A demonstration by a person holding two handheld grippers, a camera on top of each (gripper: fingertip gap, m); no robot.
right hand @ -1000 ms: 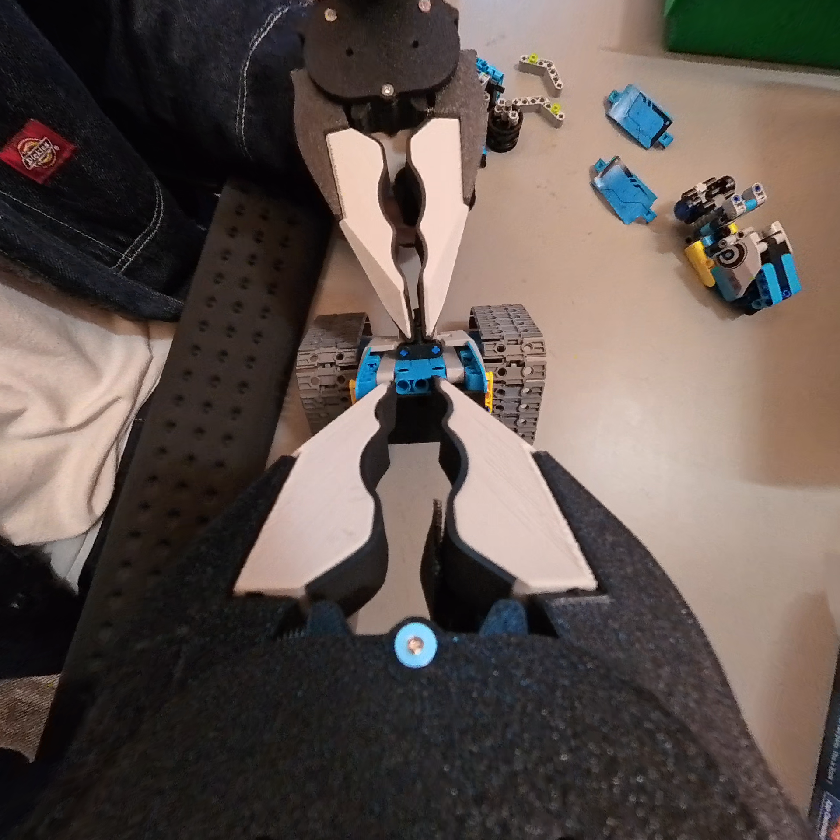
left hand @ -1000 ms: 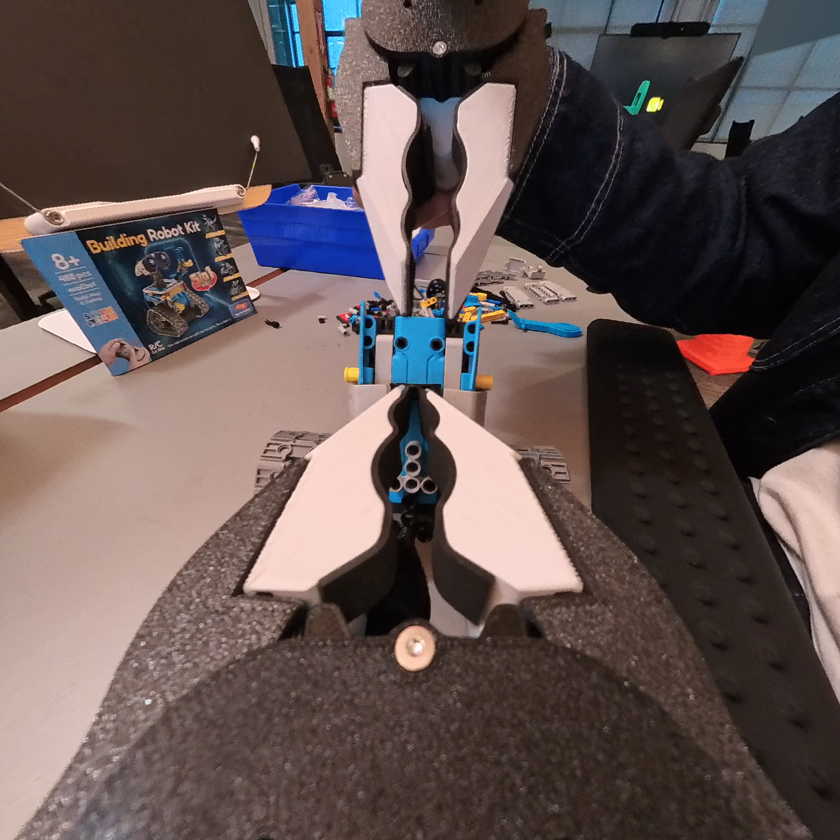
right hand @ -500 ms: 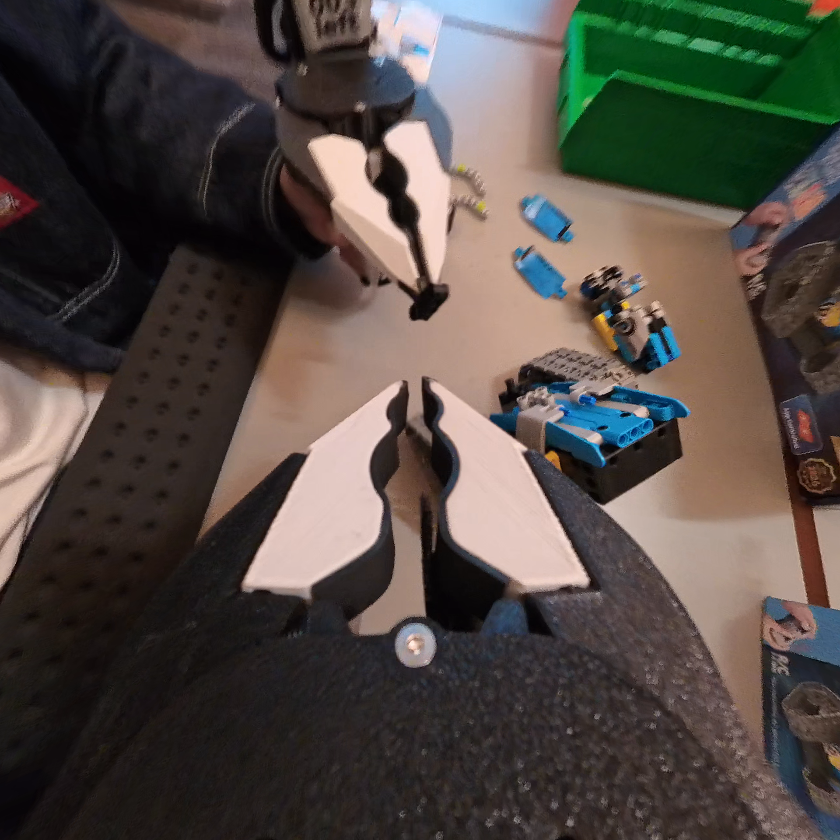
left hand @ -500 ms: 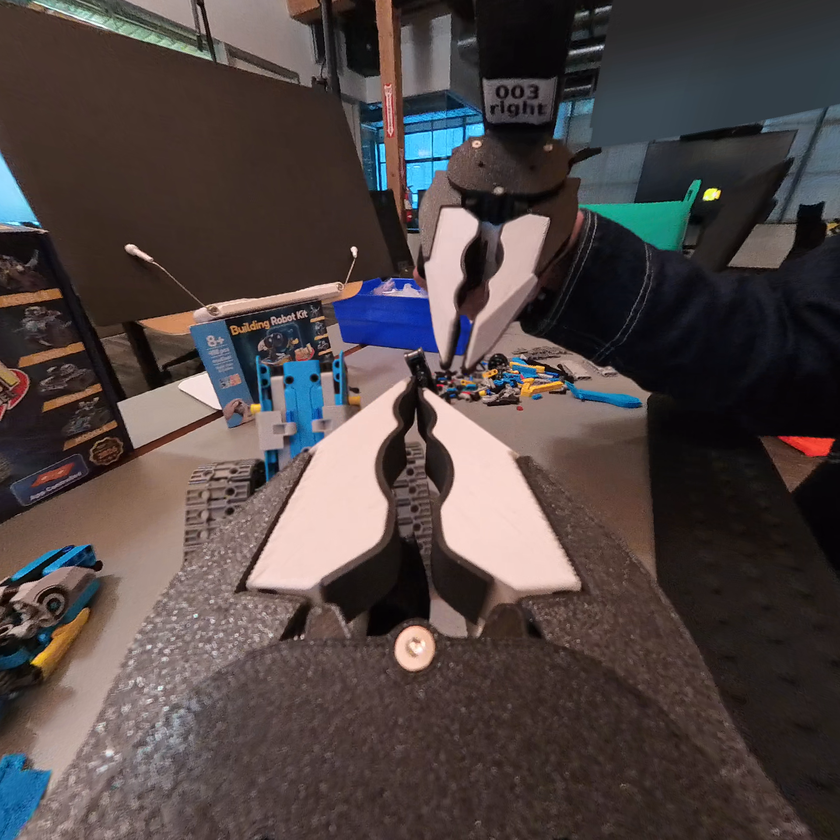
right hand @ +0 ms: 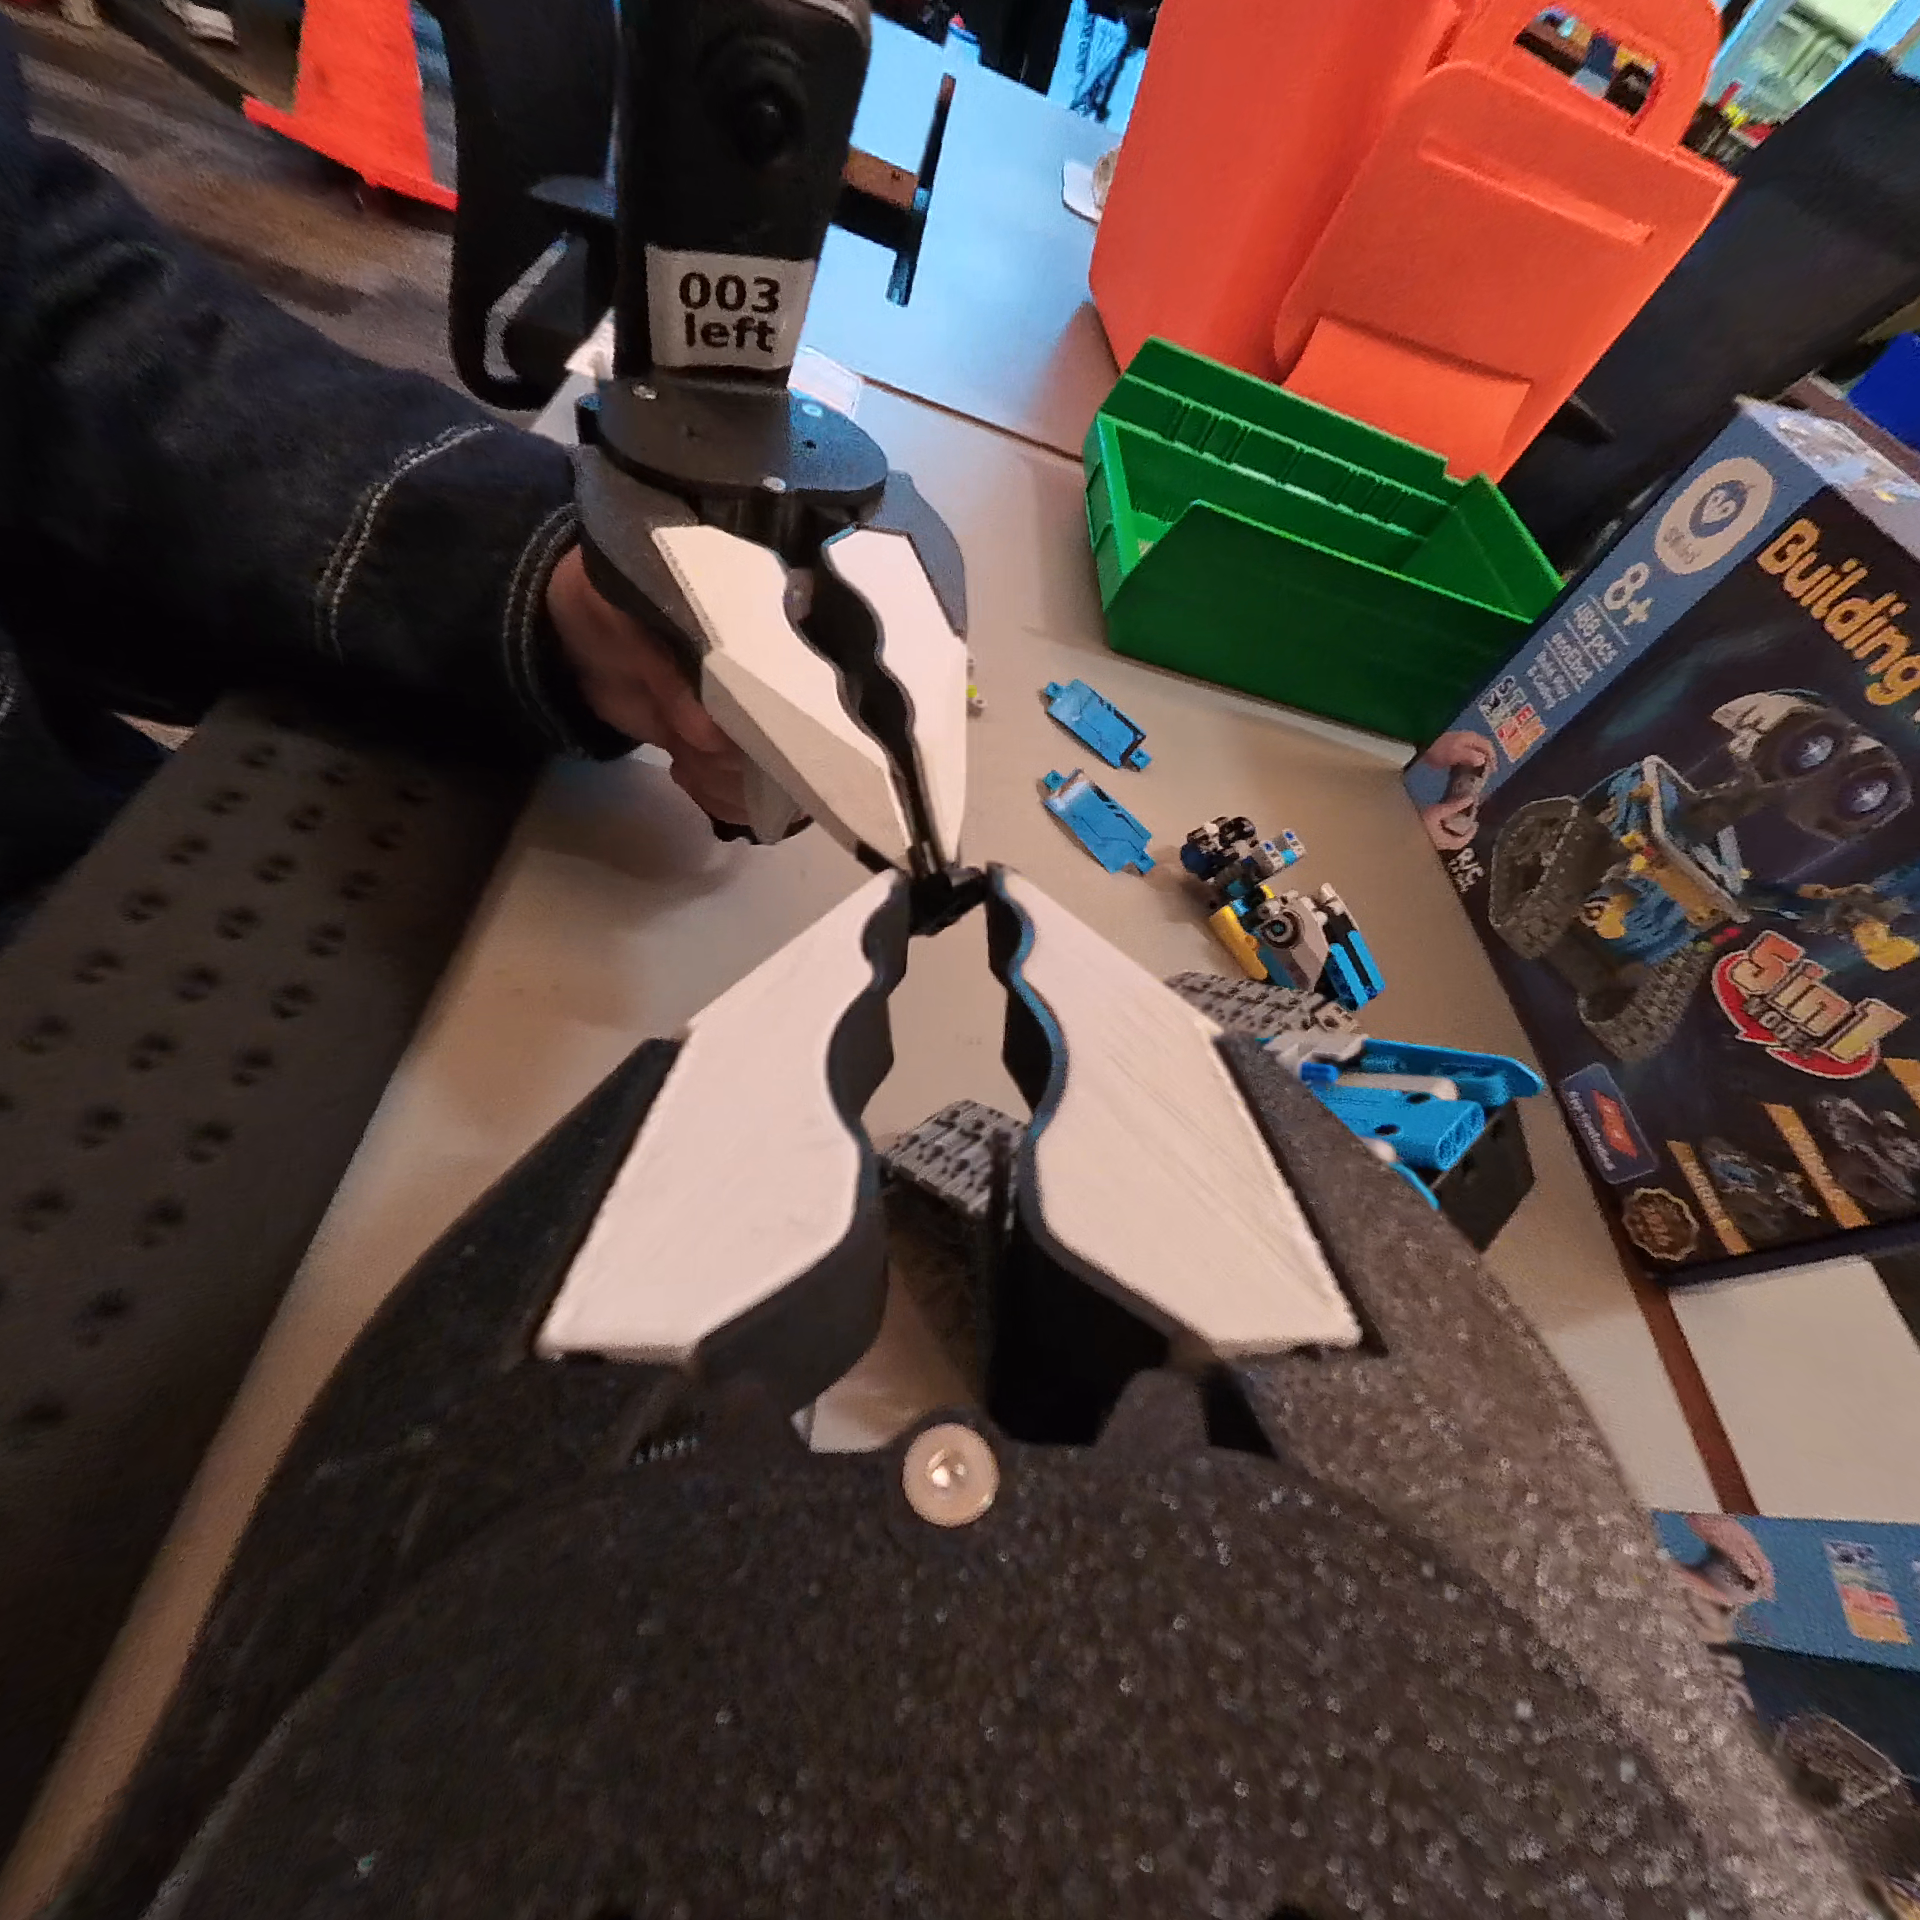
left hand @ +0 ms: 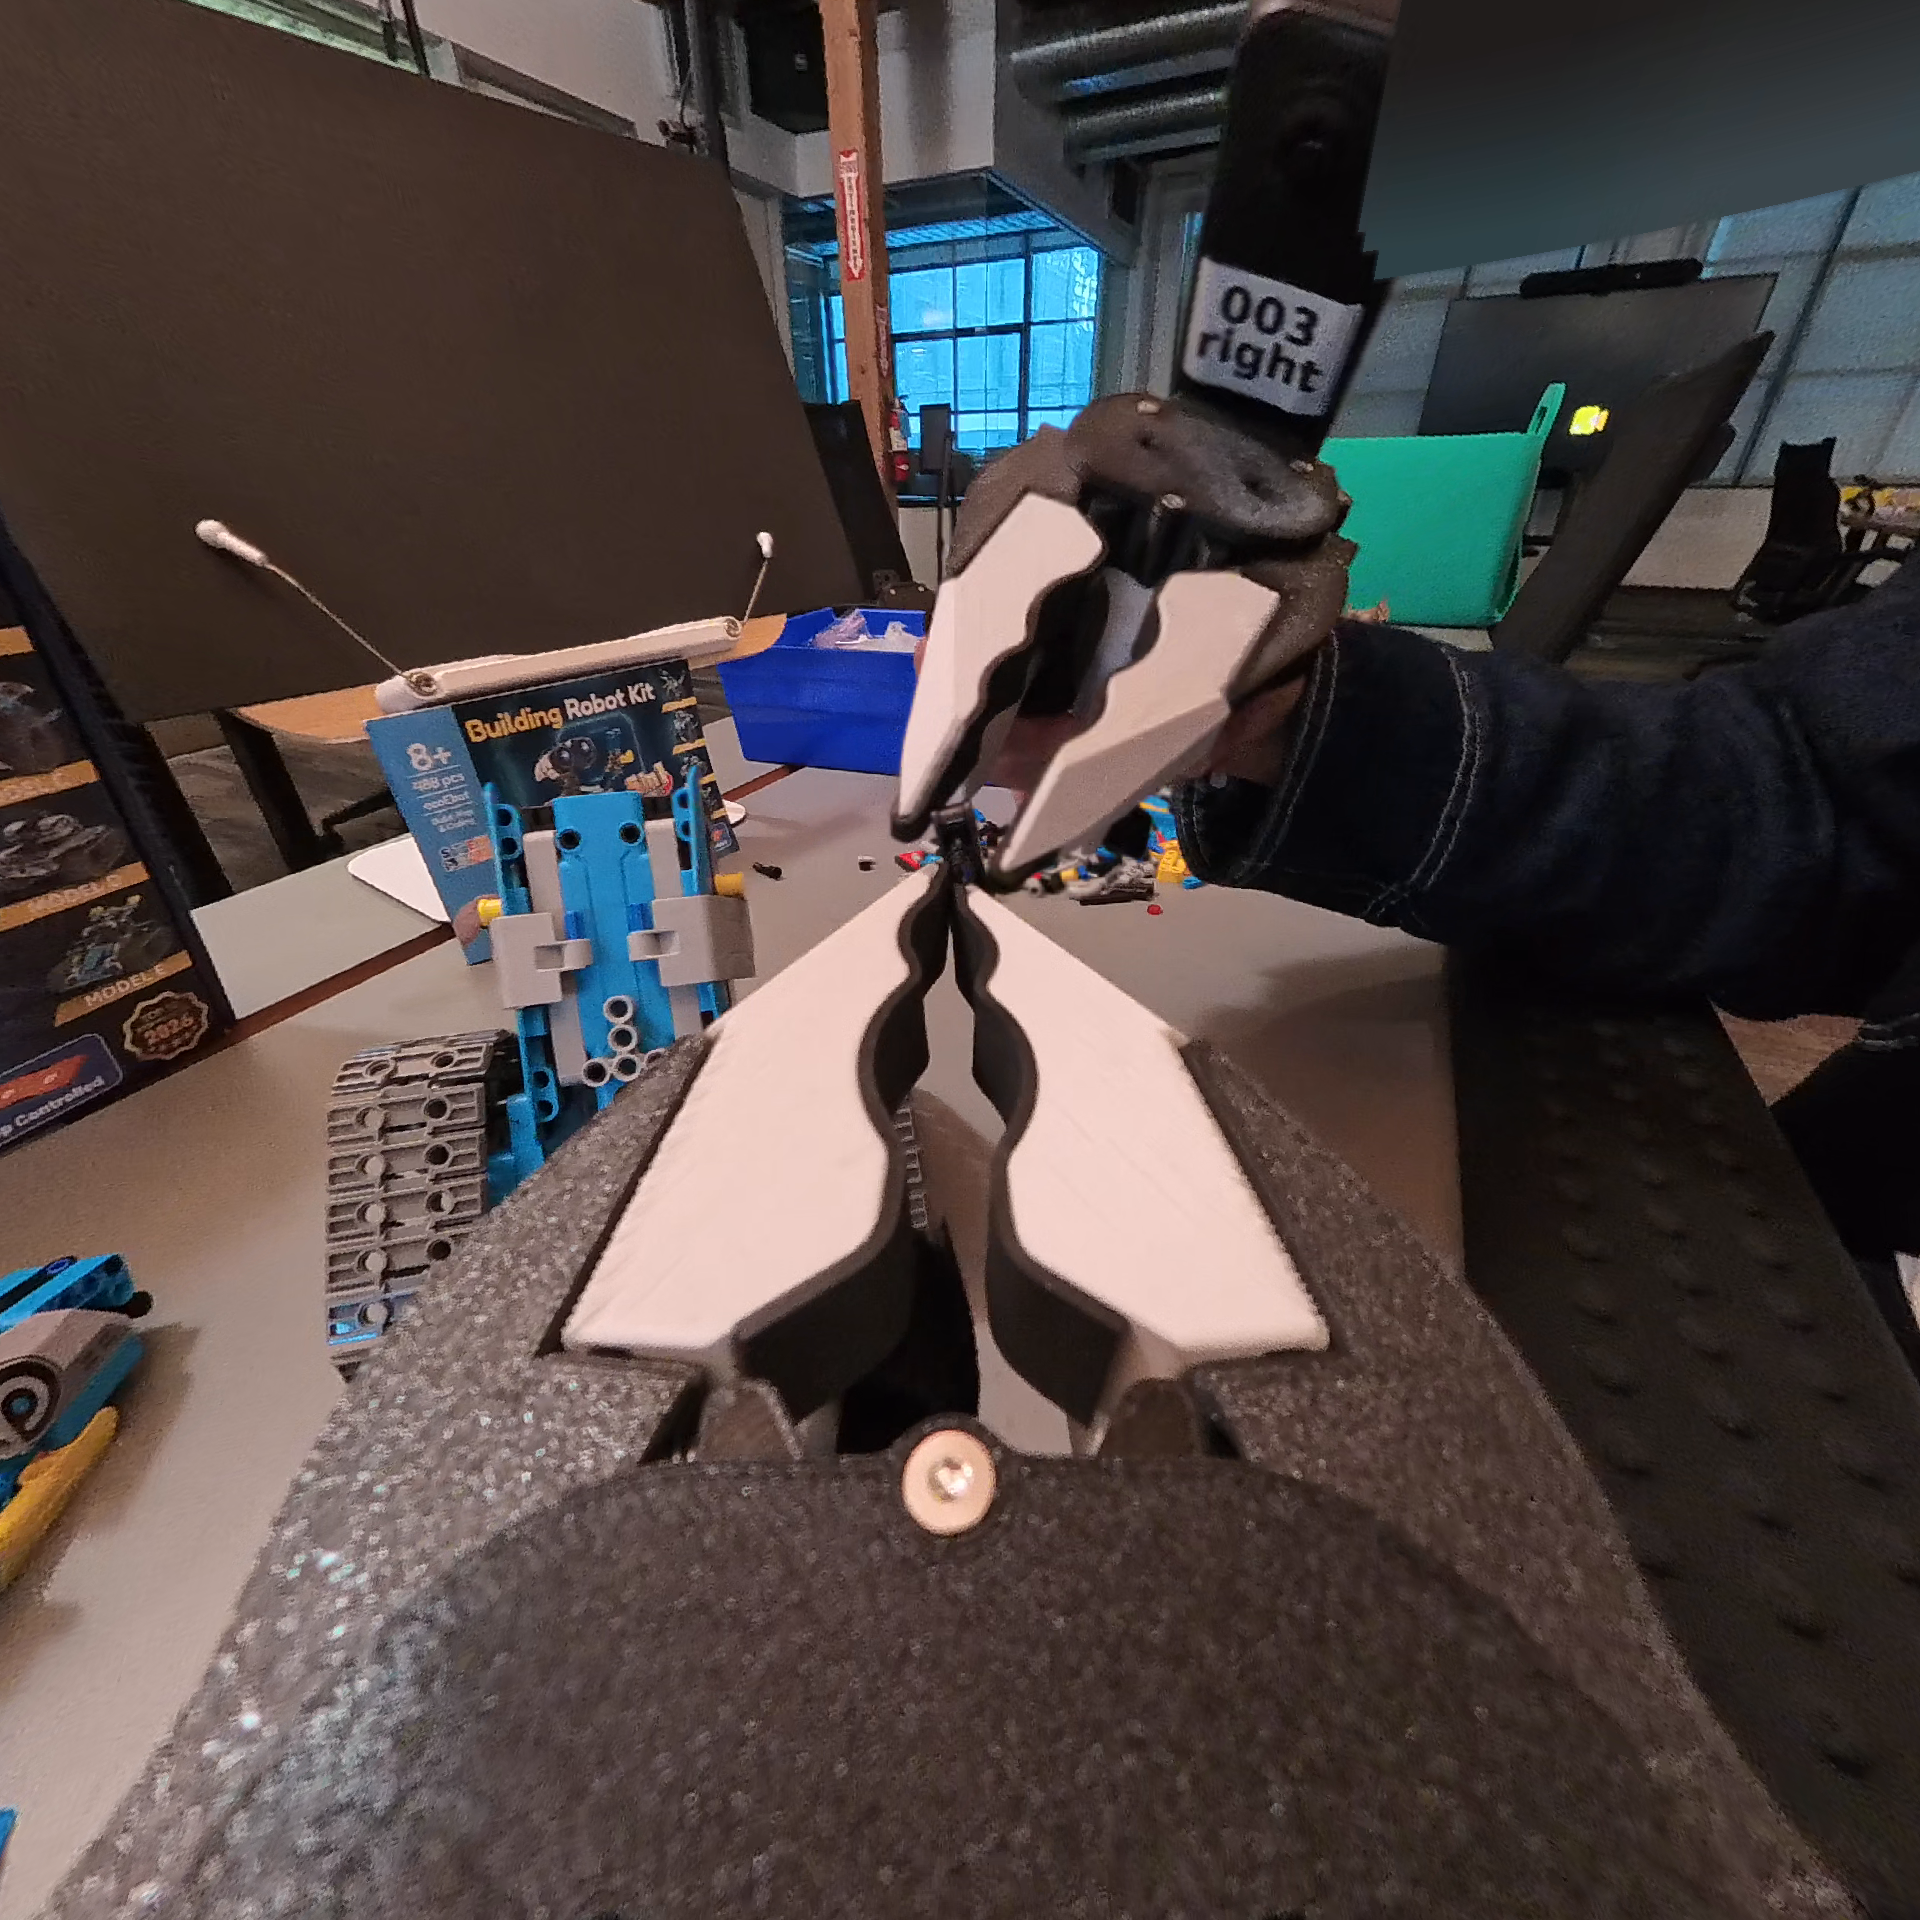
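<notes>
My left gripper (left hand: 951,883) is shut on a small black brick piece (left hand: 958,836) and holds it in the air above the grey table (left hand: 1195,966). My right gripper (right hand: 940,894) faces it tip to tip, its jaws part open on either side of the same black piece (right hand: 945,902). The right gripper also shows in the left wrist view (left hand: 961,852), and the left gripper in the right wrist view (right hand: 914,862). A blue and grey tracked robot model (left hand: 603,935) stands on the table to the left of my left gripper; in the right wrist view it (right hand: 1392,1101) is partly hidden behind my right finger.
A black perforated mat (right hand: 208,1039) lies along the table's near edge. A small blue, yellow and grey assembly (right hand: 1288,935) and two blue panels (right hand: 1101,821) lie near a green bin (right hand: 1299,582) and a kit box (right hand: 1714,883). Loose pieces (left hand: 1122,873) and a blue bin (left hand: 821,686) lie beyond. Left and right tips are no more than a few centimetres apart.
Both grippers left the tracked model and rose. The left gripper pulled the black piece away; the right gripper opened wider and came tip to tip with it around the piece.
</notes>
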